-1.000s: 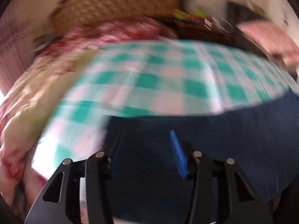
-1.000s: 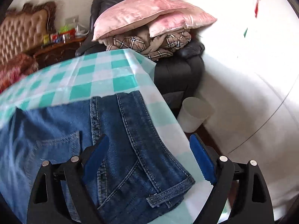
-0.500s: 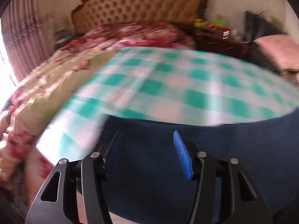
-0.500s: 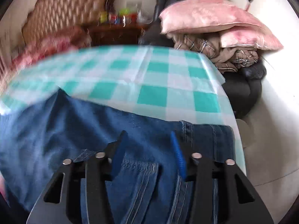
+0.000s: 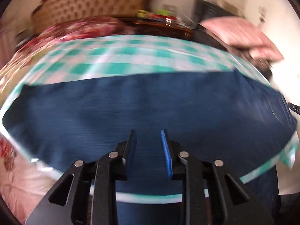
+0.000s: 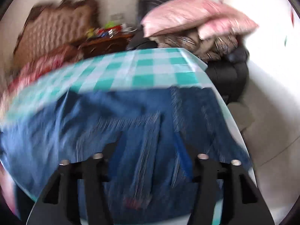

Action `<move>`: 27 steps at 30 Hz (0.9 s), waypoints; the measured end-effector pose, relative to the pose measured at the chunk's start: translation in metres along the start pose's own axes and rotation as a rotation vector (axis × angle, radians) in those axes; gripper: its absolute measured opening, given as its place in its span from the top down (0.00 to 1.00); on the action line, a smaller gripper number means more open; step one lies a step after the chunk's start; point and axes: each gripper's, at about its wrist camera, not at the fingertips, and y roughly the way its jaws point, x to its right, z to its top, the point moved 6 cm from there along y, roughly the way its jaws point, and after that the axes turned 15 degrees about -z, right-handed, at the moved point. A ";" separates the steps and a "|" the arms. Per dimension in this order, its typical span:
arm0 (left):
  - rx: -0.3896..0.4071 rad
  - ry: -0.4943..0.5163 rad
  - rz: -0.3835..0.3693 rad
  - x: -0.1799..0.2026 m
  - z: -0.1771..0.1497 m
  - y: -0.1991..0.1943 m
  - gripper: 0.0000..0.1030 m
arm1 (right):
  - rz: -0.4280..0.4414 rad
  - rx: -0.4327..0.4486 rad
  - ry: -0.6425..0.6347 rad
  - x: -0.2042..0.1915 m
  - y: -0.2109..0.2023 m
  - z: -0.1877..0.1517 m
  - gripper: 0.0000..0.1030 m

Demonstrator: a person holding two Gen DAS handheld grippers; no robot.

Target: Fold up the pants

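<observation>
Both grippers shifted over pants [image 5: 150,105]: left jaws closing empty, right opening.

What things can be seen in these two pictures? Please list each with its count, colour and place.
jeans: one pair, dark blue, spread on the tablecloth
tablecloth: one, green and white checks, over the table
pillows: two, pink, stacked on folded plaid bedding on a dark armchair, far right
headboard: one, tan, tufted, far left
floral bedding: red and pink, below the headboard
nightstand: one, dark wood, small colourful items on top
left gripper: black, blue pads, closing over the jeans
right gripper: black, blurred, opening over the jeans
</observation>
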 end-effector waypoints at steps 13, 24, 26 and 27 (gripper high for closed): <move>-0.032 0.504 -0.372 0.236 -0.030 0.034 0.67 | 0.109 -0.261 0.477 0.101 -0.003 -0.064 0.48; -0.070 0.829 -0.409 0.349 -0.070 0.107 0.70 | 0.141 -0.312 0.689 0.145 0.024 -0.061 0.48; -0.064 0.836 -0.402 0.349 -0.072 0.107 0.70 | 0.132 -0.297 0.678 0.149 0.025 -0.057 0.51; -0.065 0.843 -0.398 0.349 -0.073 0.107 0.73 | 0.121 -0.291 0.672 0.151 0.025 -0.056 0.59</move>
